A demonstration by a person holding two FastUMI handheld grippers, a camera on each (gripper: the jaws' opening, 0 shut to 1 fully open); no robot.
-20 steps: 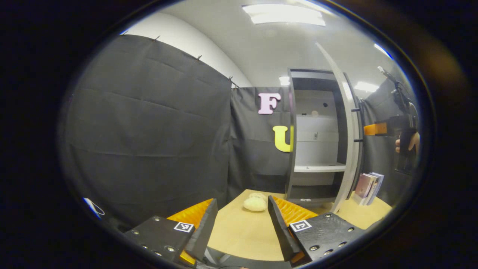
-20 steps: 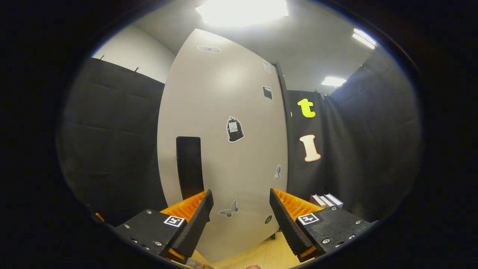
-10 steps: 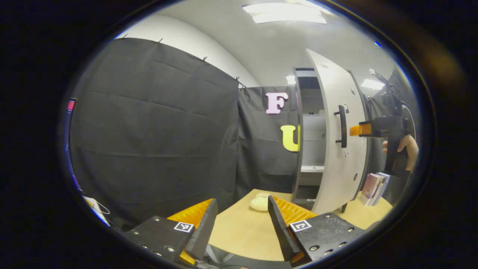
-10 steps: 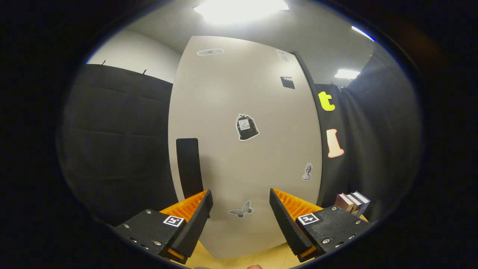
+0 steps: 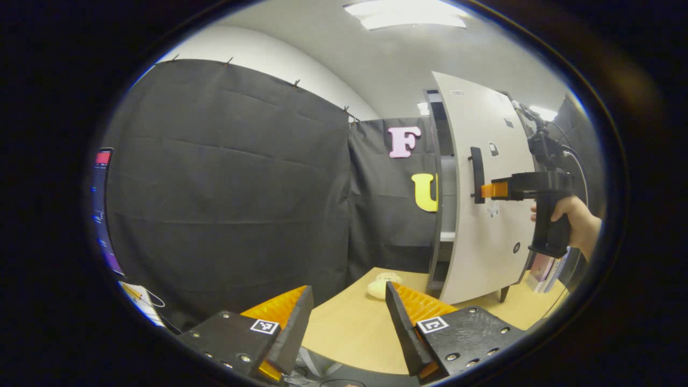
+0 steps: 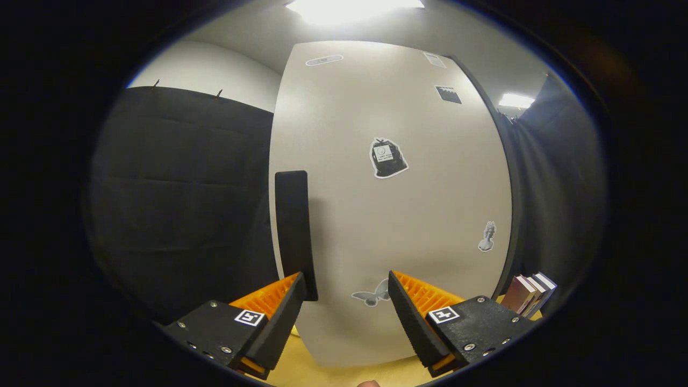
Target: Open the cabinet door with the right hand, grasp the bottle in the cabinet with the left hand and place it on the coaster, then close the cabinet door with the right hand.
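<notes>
Cabinet door [image 6: 392,215], a tall flat pale grey panel, is seen standing upright with its long side running up and down. It is swung most of the way shut, and a thin dark gap is left at its handle edge in the left gripper view. The tall grey cabinet [image 5: 436,188] is set at the far end of the smooth light wooden surface [image 5: 349,328]. A long black bar handle [image 6: 294,231] is fixed upright near the door's left edge. Small stickers are stuck on the smooth door face: a black bag shape [image 6: 387,158], a grey butterfly [image 6: 371,295] and a small grey figure [image 6: 486,236].

The right claw [image 6: 346,309] is held wide open and is pointed straight at the door, very close to it, low down beside the handle. No thing is held between its ridged fingers. In the left gripper view this claw [image 5: 493,190] is seen from the side, gripped by a hand [image 5: 578,223], with its tip just beside the handle [image 5: 476,174].

The left claw [image 5: 346,317] is held wide open too, with nothing in it, low over the near end of the surface. A round cream lump [image 5: 380,287] is seen lying on the surface near the cabinet's foot. Some thin books [image 6: 529,293] are stood leaning to the right of the cabinet.
</notes>
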